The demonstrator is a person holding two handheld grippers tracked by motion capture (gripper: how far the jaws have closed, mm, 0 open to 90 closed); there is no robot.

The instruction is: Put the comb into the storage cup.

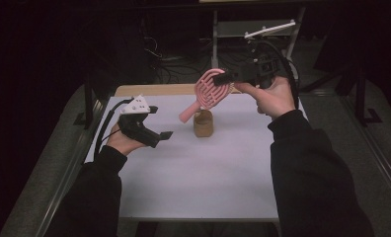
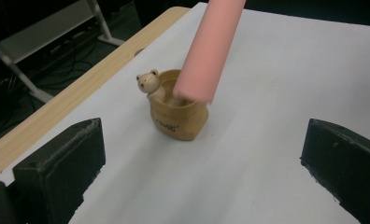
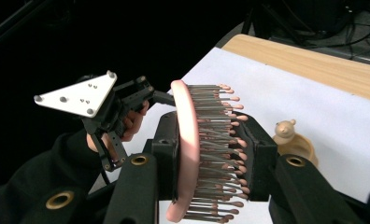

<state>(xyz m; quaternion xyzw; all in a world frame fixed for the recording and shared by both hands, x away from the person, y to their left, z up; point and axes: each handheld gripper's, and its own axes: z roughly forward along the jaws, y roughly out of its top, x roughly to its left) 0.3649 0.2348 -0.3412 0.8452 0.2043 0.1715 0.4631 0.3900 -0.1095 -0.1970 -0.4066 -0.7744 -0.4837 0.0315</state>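
A white sheet covers the worktop [image 1: 198,173], leaving a strip of pale wood bare along its far edge. The room beyond is dark; a grey metal frame [image 1: 262,27] and loose cables on the floor stand behind the worktop.

In the high view, the right tongs [image 1: 222,78] are raised above the far side of the worktop and closed on the head of a pink plastic hairbrush with an open slotted back [image 1: 211,91]. The brush slants down to the left, its handle end just above a small tan wooden cup with a bear figure on its rim [image 1: 203,123], which stands near the middle of the sheet. The left tongs [image 1: 160,122] are held low over the left part of the sheet, jaws spread wide and holding nothing, well apart from the cup.

The right gripper view shows what the high view hides: the brush's rows of pink-tipped bristles, with one jaw against the back of the head and the other pressed into the bristles. The left gripper view looks between its own wide-set jaws at the cup, showing the bear's head and the pink handle's blunt end right at the cup's mouth; whether it touches the cup cannot be told.
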